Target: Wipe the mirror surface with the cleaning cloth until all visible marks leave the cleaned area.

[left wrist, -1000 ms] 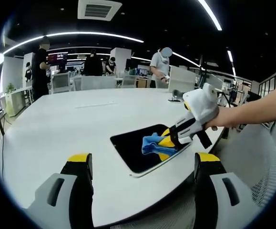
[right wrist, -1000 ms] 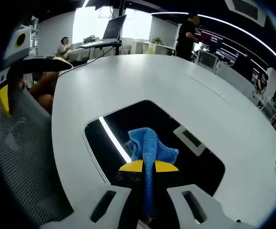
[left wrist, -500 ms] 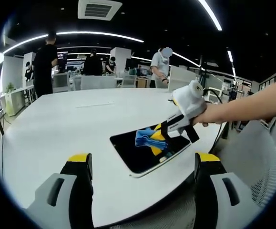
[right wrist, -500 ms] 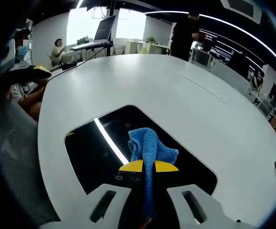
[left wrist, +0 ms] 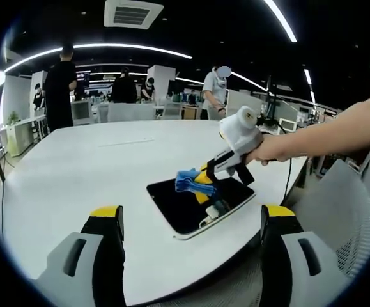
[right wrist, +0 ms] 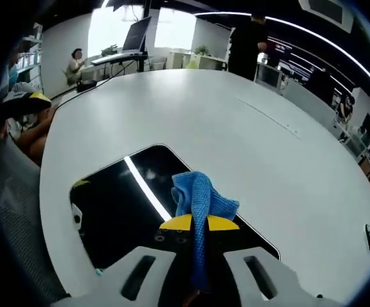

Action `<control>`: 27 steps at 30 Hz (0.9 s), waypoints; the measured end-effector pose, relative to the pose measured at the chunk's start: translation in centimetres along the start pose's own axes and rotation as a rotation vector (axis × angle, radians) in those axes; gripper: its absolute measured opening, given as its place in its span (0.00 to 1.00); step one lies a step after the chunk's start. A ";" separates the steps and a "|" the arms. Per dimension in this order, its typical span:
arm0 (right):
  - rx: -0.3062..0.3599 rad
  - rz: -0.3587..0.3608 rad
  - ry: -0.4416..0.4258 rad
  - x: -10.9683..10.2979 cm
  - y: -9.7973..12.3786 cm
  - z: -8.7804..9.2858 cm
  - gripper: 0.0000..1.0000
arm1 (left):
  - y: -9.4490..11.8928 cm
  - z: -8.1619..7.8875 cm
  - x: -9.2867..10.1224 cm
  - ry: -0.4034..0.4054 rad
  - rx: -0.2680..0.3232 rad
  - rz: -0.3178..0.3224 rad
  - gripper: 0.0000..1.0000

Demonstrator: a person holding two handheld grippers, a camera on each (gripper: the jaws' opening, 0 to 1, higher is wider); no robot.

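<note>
Yellow-tipped fingers point(right wrist: 196, 222) of the right gripper point(right wrist: 196, 224) are pinched tight on the blue cleaning cloth point(right wrist: 199, 203), whose bunched end stands up just past the tips and presses on the dark mirror point(right wrist: 117, 211). In the left gripper view, that gripper's own fingers point(left wrist: 107, 220) stand wide apart with nothing between them, held off the near edge of the white worktop point(left wrist: 76, 173). Over the last second the right gripper point(left wrist: 205, 182) has carried the cloth from the near right corner of the mirror point(left wrist: 185, 208) toward its far side, so the pass is sweeping across the glass rather than scrubbing one spot. That suggests wiping is well under way; the near part already covered looks dark and even, though fine marks would be too small to tell, and a bright ceiling strip reflects along it. No containers lie on the worktop, so nothing is held in any. Farther off, people stand among desks at the back of the room
</note>
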State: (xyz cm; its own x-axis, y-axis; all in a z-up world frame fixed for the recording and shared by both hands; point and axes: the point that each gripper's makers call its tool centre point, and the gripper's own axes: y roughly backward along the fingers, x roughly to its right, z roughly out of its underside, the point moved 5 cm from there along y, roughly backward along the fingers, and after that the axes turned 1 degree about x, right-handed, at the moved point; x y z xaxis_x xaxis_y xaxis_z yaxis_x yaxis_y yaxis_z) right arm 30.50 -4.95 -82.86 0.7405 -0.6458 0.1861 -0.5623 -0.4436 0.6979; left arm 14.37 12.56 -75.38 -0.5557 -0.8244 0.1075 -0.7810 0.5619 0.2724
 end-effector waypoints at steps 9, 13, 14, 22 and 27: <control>-0.025 -0.001 0.016 0.5 -0.5 -0.5 0.00 | 0.0 0.0 0.0 0.002 -0.001 0.004 0.86; -0.019 0.007 0.024 0.8 -0.7 -0.7 0.01 | 0.0 0.1 0.0 0.001 -0.005 0.005 0.86; -0.016 0.013 0.025 1.0 -0.9 -0.7 0.01 | 0.0 0.1 0.0 0.000 -0.007 0.005 0.86; -0.017 0.033 0.002 1.6 -1.3 -0.9 0.00 | 0.0 0.1 -0.1 -0.002 -0.009 -0.001 0.86; -0.015 0.020 0.010 1.7 -1.4 -0.9 0.00 | 0.0 0.1 -0.1 -0.003 -0.007 -0.002 0.86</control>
State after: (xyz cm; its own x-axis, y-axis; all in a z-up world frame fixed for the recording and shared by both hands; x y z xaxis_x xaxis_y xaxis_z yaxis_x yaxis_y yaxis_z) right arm 32.89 -4.89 -82.93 0.7324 -0.6486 0.2070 -0.5718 -0.4210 0.7041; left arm 14.36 12.67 -75.43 -0.5551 -0.8253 0.1040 -0.7801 0.5599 0.2792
